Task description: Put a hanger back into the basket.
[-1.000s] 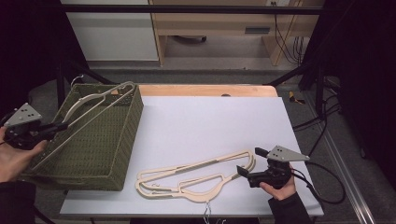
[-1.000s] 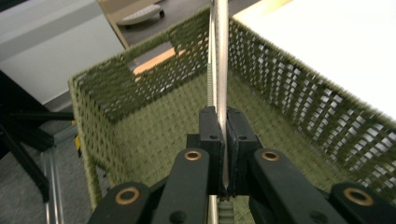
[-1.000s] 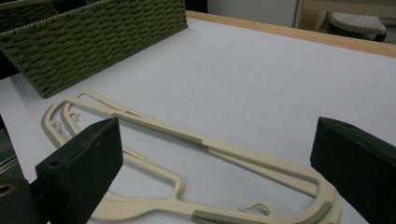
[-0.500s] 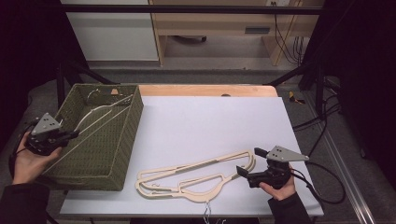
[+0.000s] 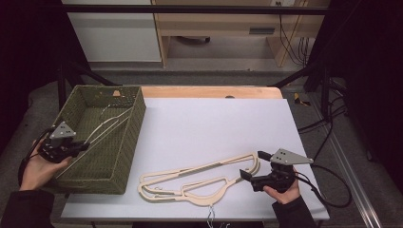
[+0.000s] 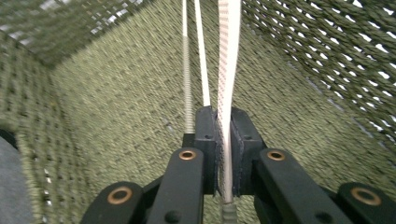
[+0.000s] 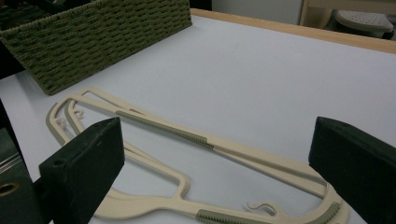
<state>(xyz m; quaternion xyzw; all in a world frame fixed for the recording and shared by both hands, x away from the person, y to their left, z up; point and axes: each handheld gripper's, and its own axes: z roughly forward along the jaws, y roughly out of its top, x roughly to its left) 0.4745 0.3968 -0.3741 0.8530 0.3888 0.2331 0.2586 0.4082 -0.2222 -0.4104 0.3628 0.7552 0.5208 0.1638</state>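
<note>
Left gripper (image 6: 223,154) clamped one hanger (image 6: 229,70) inside the basket (image 5: 127,142); beside the basket, two hangers (image 5: 199,178) remained before the right gripper (image 5: 254,166), jaws spread wide.

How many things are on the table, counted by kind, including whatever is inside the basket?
Cream hangers: 3, one in the basket, clamped in the left gripper, and two stacked flat on the white table in front of the open right gripper.
Green woven baskets: 1
Total: 4
</note>
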